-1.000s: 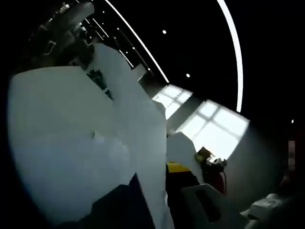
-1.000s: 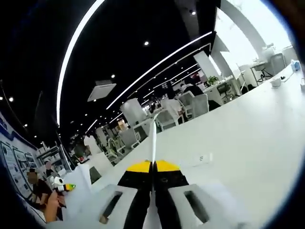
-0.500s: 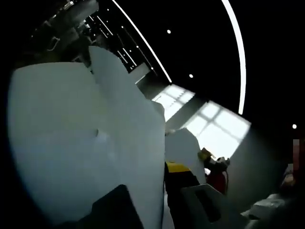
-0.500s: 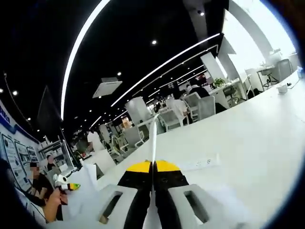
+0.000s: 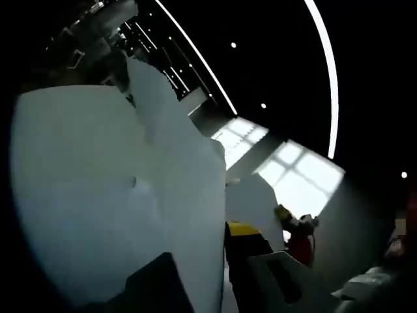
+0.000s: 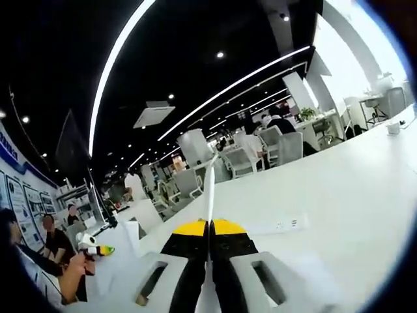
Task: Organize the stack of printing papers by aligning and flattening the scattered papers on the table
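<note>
table [image 6: 352,195]: a wide white top running ahead and to the right of my right claw; the sheets are lifted off it, so nothing lies flat on it near the jaws.
papers [image 5: 117,189]: in the left gripper view they stand as one big pale face just left of my left claw's yellow-tipped jaw, rising well above it. In the right gripper view I see them edge-on, a thin white line climbing straight up from between the jaws.
handling, my guess: light, thin and limp. The sheets will sag and fan apart if held at one spot, and they slide on each other, so a loose pinch lets them creep. Edges crease easily. I would hold near the bottom edge at two well-apart spots, then tap that edge on the table to square them.
right claw [image 6: 208,228]: clenched on the papers; the two black, yellow-tipped jaws meet with only the sheet edge between them.
left claw [image 5: 225,261]: one jaw shows on the right of the sheets, pressed against them; the other side is hidden behind the paper. It looks like a grip on the papers, but I cannot tell for sure.
bystanders [image 6: 55,244]: seated people low and left of my right claw, well apart from it.
</note>
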